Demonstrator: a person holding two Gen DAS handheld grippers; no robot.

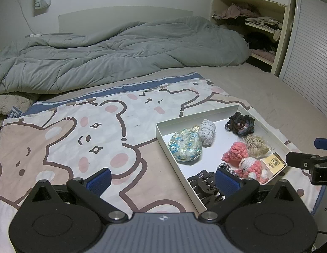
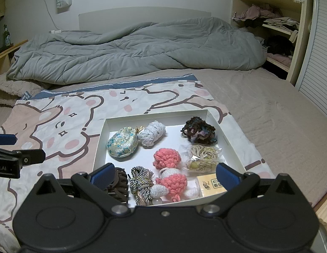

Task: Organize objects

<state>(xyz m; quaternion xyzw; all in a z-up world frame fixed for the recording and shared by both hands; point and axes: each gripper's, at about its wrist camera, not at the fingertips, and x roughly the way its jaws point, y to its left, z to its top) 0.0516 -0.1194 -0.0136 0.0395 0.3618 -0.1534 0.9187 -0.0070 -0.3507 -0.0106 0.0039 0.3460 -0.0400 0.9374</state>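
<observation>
Both the left gripper (image 1: pixel 163 181) and right gripper (image 2: pixel 164 174) hang wide apart and empty over the white box (image 2: pixel 99 147) of little things near the bed's right edge, so sorting looks nearly done.

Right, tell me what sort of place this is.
A bedroom, most likely: a rumpled grey duvet lies across a bed with a headboard, and open shelves beside it hold folded clothes.
</observation>
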